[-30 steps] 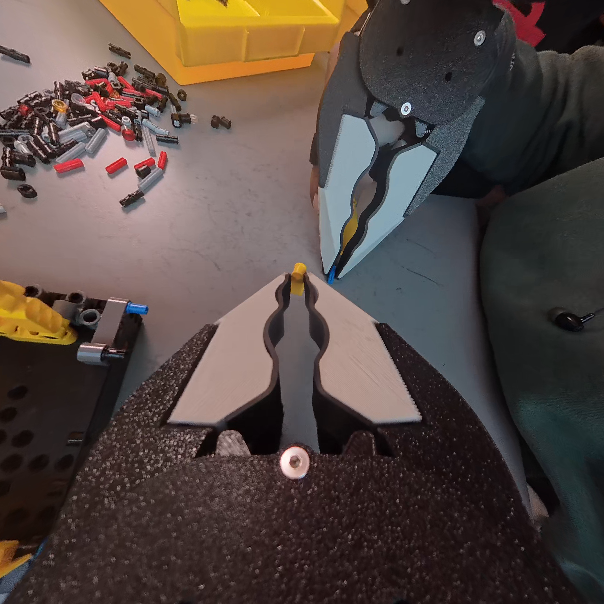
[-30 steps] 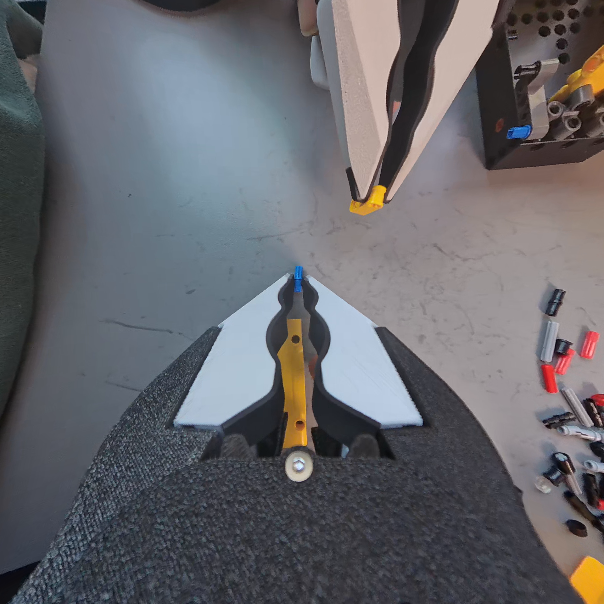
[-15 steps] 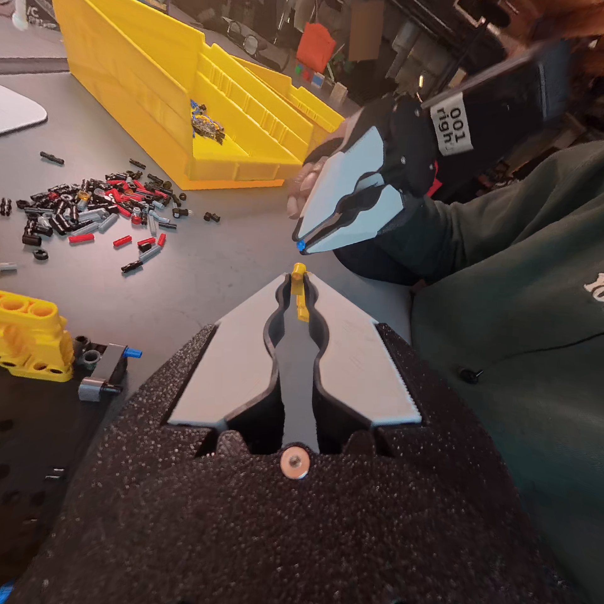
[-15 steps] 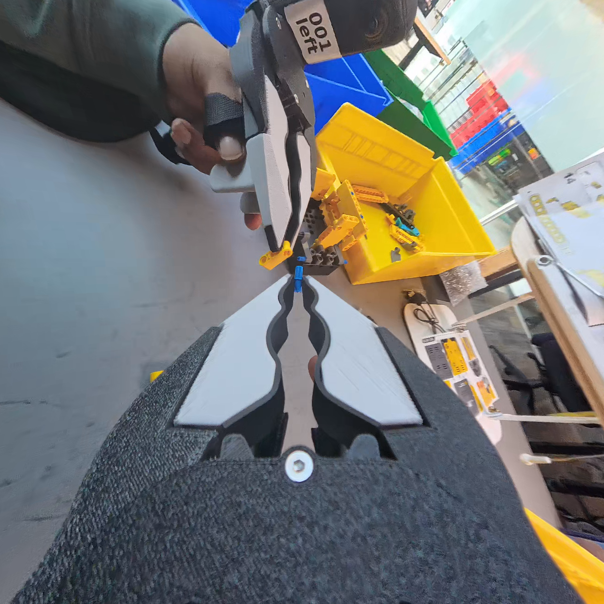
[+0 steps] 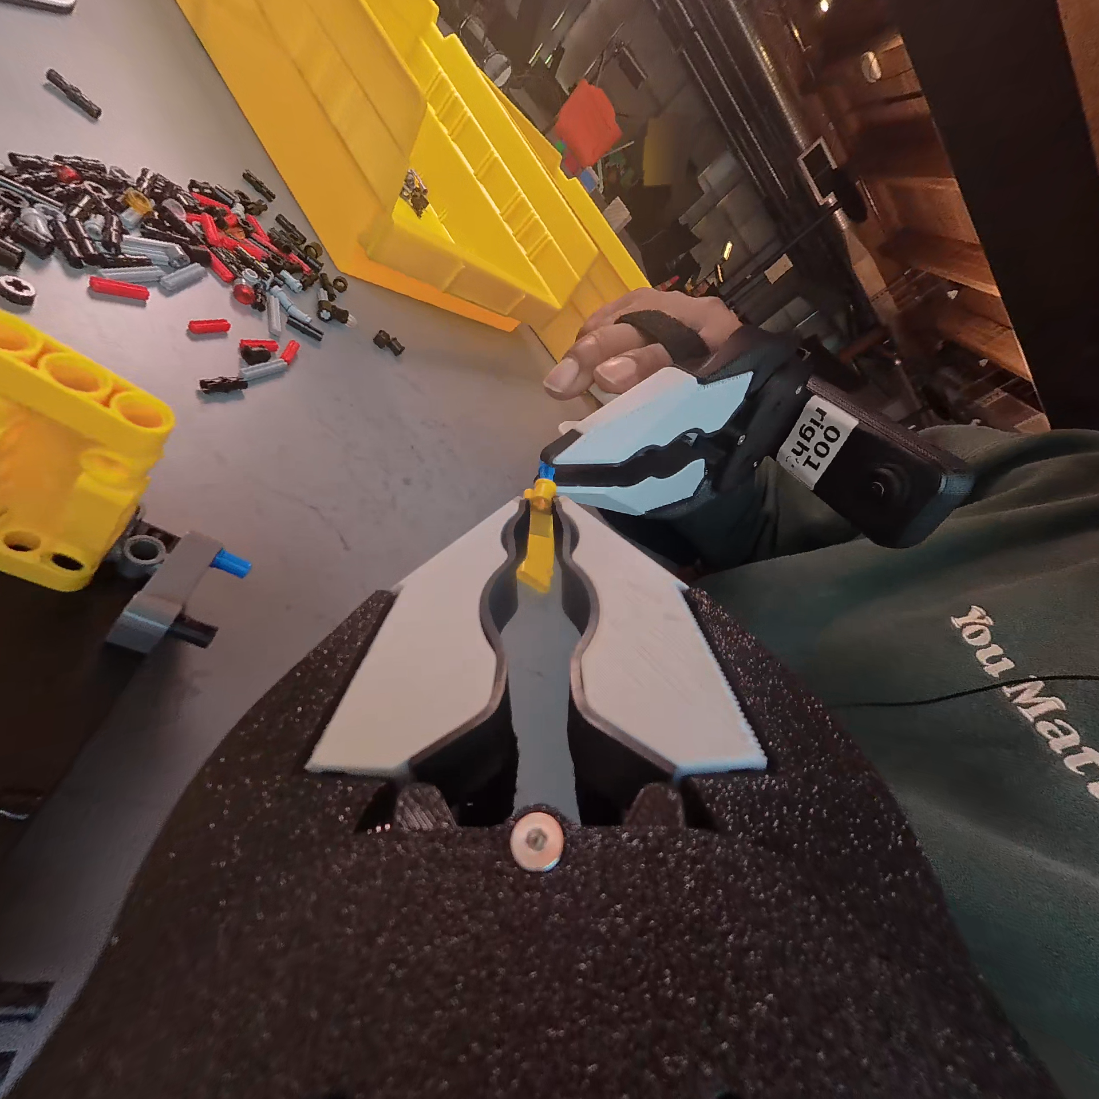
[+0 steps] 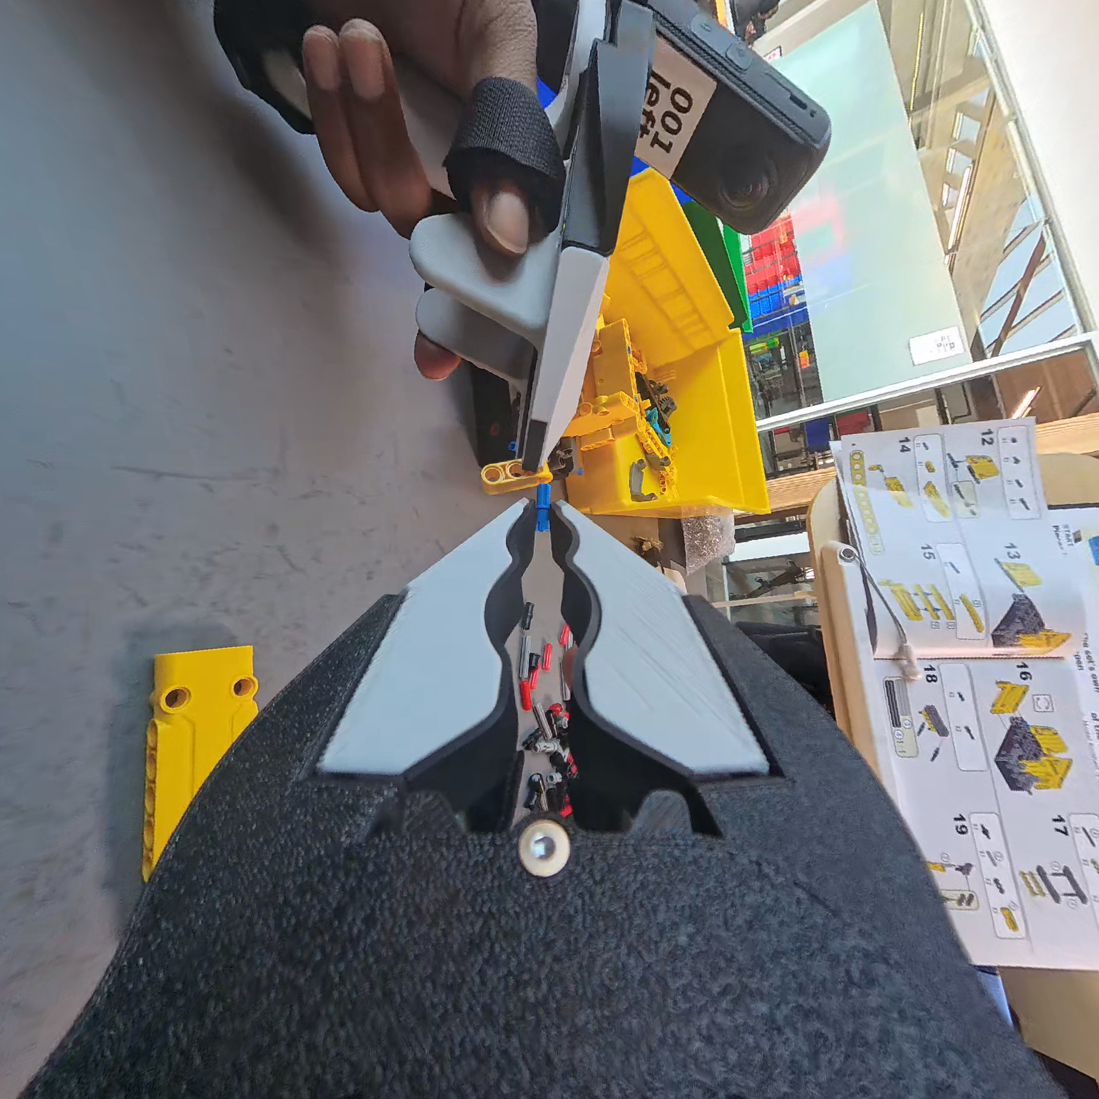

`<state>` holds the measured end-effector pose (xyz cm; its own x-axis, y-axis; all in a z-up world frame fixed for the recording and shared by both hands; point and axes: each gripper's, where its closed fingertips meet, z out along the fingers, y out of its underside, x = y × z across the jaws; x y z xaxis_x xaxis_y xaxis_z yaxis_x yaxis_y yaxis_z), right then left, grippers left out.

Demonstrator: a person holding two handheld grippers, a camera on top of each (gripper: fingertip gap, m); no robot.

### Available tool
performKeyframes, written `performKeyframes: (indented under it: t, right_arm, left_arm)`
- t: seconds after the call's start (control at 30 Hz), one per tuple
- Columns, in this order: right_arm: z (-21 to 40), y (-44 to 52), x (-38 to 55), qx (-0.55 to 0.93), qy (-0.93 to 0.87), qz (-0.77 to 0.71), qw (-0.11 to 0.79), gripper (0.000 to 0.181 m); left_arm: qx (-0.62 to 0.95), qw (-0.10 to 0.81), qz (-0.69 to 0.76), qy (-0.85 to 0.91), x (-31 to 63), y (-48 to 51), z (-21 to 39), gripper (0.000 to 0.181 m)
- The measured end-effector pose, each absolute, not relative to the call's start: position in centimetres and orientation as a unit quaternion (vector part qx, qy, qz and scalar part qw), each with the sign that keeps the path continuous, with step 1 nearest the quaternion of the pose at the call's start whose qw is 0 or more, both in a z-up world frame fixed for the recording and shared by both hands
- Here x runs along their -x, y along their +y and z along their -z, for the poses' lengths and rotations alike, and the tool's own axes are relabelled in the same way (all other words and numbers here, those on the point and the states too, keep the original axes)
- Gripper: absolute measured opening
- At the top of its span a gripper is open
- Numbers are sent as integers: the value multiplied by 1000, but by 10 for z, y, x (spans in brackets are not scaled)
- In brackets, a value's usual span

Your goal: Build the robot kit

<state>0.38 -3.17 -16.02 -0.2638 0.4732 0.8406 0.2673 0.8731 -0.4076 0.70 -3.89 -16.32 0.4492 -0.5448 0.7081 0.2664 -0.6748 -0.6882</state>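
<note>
My left gripper (image 5: 540, 504) is shut on a small yellow beam with holes (image 5: 537, 547), held above the grey table. My right gripper (image 6: 541, 505) is shut on a short blue pin (image 6: 542, 508). The two tips meet: in the left wrist view the right gripper (image 5: 550, 473) presses the blue pin (image 5: 545, 473) against the end of the yellow beam. In the right wrist view the left gripper (image 6: 535, 464) comes down from above with the yellow beam (image 6: 512, 474) just over the pin. A hand (image 6: 416, 107) works the left gripper.
A pile of small black, red and grey pins (image 5: 148, 238) lies at the far left. Yellow bins (image 5: 452, 178) stand behind it. A black and yellow brick assembly (image 5: 65, 476) sits at the left. A yellow panel (image 6: 190, 731) lies on the table; instruction pages (image 6: 975, 654) are at the right. Less than 4 cm separates the two grippers' tips.
Both grippers have lifted and tilted from pointing down at the table. Their tips have closed the gap, so the blue pin now touches the yellow beam.
</note>
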Motion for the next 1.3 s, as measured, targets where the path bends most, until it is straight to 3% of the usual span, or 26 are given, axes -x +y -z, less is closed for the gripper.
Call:
performKeyframes:
  t: [0.57, 0.83, 1.13, 1.3]
  right_arm:
    - [183, -40, -7, 207, -828, -61, 518, 3]
    - [190, -43, -7, 209, -835, -55, 506, 3]
    - [197, -39, -10, 307, -827, -132, 452, 3]
    - [217, -38, -17, 394, -819, -211, 360, 4]
  left_arm:
    - [810, 375, 421, 164, -13, -45, 188, 6]
    - [808, 349, 447, 159, -16, -50, 190, 5]
    - [829, 386, 336, 224, -15, -46, 197, 6]
    - [847, 369, 288, 252, -12, -48, 212, 6]
